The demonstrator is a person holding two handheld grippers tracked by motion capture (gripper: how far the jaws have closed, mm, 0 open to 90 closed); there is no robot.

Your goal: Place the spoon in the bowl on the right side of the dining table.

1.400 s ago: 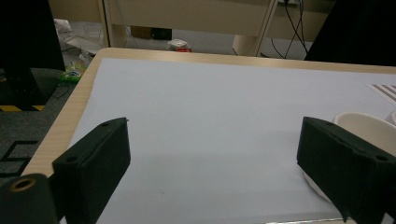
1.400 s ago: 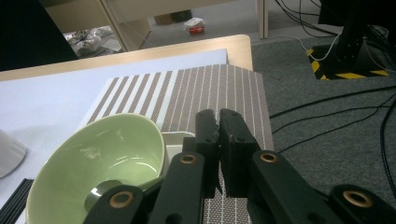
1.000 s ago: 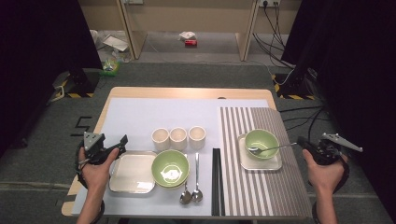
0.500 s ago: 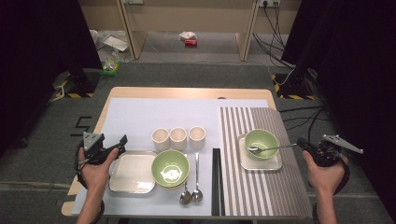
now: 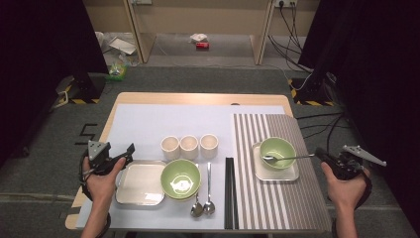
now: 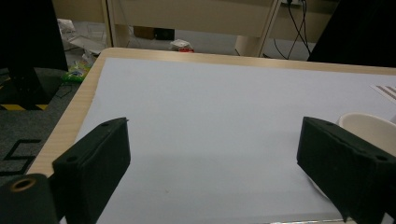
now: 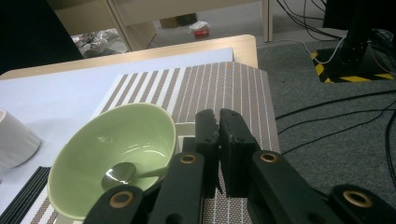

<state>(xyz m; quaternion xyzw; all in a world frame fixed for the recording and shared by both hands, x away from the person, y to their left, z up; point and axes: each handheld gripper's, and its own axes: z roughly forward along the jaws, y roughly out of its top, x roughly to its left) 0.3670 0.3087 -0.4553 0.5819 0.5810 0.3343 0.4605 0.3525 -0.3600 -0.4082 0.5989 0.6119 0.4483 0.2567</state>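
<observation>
Nothing has shifted in the last second: both hands are parked, so we read this as a pause with the spoon (image 5: 287, 158) just placed. It lies in the right bowl (image 5: 277, 150) on its tray (image 5: 292, 174), handle toward the right claw (image 5: 321, 153), whose jaws are clenched, empty. Left claw (image 5: 130, 148) is released, by the left tray (image 5: 141, 184). Count: two bowls, two trays, three cups (image 5: 189, 146), three spoons, one chopstick pair (image 5: 229, 191).

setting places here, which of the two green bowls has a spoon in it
The smaller green bowl on the striped mat, right side; a spoon rests in it. The larger green bowl mid-table holds none.
</observation>
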